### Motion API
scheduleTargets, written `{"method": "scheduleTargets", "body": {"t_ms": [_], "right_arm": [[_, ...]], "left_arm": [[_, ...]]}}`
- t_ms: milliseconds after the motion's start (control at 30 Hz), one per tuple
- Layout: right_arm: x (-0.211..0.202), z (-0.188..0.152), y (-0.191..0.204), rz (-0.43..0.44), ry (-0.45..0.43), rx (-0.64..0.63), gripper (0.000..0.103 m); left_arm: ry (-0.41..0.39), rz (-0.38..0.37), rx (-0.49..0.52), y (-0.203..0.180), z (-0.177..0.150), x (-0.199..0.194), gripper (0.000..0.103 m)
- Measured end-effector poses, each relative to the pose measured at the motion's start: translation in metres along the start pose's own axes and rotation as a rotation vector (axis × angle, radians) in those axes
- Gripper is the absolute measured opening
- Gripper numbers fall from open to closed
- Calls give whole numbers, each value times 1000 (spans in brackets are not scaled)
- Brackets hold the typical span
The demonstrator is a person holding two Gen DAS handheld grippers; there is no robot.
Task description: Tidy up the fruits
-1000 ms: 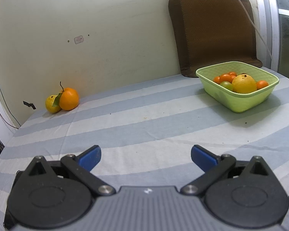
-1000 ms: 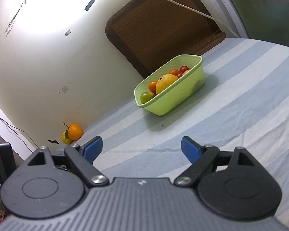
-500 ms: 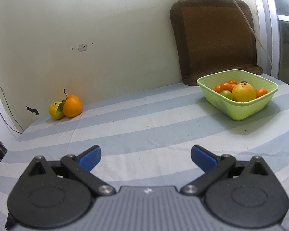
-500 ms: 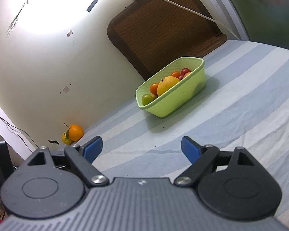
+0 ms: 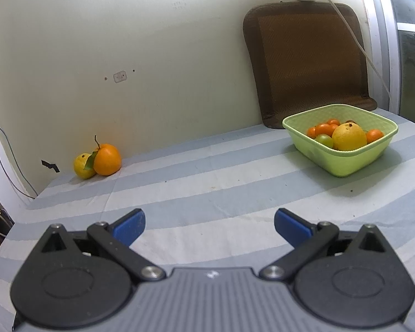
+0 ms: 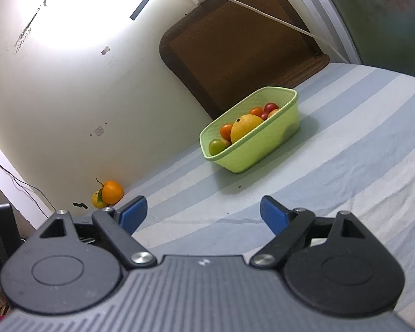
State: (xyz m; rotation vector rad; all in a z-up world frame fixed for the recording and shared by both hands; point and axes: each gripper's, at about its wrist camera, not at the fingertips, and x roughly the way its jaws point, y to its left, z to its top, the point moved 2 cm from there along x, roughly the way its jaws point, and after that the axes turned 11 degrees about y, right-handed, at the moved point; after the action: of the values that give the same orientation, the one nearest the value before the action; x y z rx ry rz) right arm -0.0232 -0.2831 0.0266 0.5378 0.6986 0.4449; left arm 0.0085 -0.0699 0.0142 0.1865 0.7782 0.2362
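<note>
The left gripper and the right gripper both hover with jaws spread wide and empty above the blue-striped cloth. Further off, the green basket holds a large yellow fruit among small tomatoes. By the far wall, an orange touches a lemon.

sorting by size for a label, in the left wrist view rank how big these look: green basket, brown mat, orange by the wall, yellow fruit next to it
1. brown mat
2. green basket
3. orange by the wall
4. yellow fruit next to it, though the orange and its leaf partly cover it, so this last gap is unsure.
The fisheye also bends sizes towards the edges.
</note>
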Motion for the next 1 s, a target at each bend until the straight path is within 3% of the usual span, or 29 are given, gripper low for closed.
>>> {"method": "scheduleTargets", "body": {"t_ms": [1000], "right_arm": [[0, 0, -1, 1, -2, 6, 90]], "left_arm": [[37, -4, 56, -10, -4, 8, 103]]}}
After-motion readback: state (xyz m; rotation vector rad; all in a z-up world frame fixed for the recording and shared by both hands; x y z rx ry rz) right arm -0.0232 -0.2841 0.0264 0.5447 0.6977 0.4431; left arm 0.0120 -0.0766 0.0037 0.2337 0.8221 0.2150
